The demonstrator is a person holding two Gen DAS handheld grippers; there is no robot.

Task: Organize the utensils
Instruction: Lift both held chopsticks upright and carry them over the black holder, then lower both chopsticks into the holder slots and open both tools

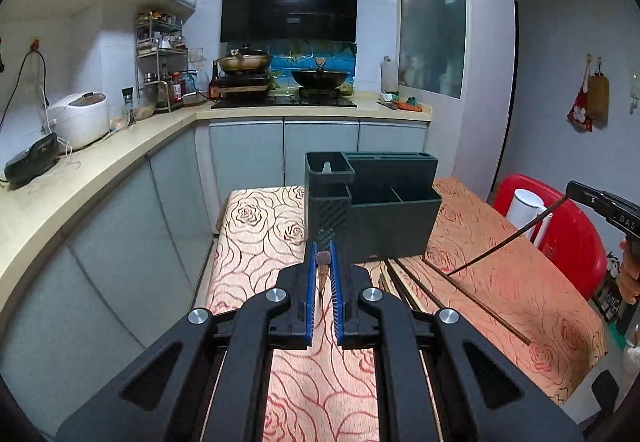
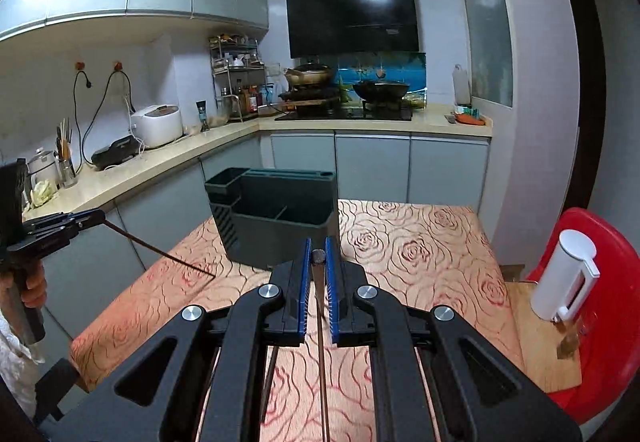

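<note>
Small kitchen, L-shaped counter (image 1: 120, 145) along the left and back walls, range hood (image 1: 290, 3) over the stove. In front: table with a rose-pattern cloth (image 1: 256, 226), and on it a dark green utensil organizer (image 1: 380, 217), upright, with open compartments and a slotted knife block section at the back.

View differences:
- Left wrist view shows several loose chopsticks (image 1: 404, 282) flat on the cloth just right of the left gripper, plus one long one lying diagonally toward the table's near right edge. Right wrist view doesn't show that pile.
- Right wrist view shows the white dispenser (image 2: 568, 278) on a wooden board on the red chair (image 2: 600, 322) in full; left wrist view gets only part of it.
- Each view catches the other gripper from the side, with a bare hand (image 2: 32, 288) on its handle.

Grippers:
- Left gripper (image 1: 322, 254): jaws nearly closed, pinching one dark chopstick (image 1: 322, 274) near its thick end. From the right wrist view the stick slants down, tip close to the cloth; contact unclear.
- Right gripper (image 2: 319, 254): jaws nearly closed on a second chopstick (image 2: 320, 306), thick end between the pads, shaft hanging below. From the left wrist view it slants down toward the cloth; can't tell if the tip touches.

Clearance: both grippers are above the table, short of the organizer and apart from it. Organizer sits near the far edge of the table. Cloth is bare to its left and right. Chair is just beside the table's right edge; counter cabinets are close on the left.
</note>
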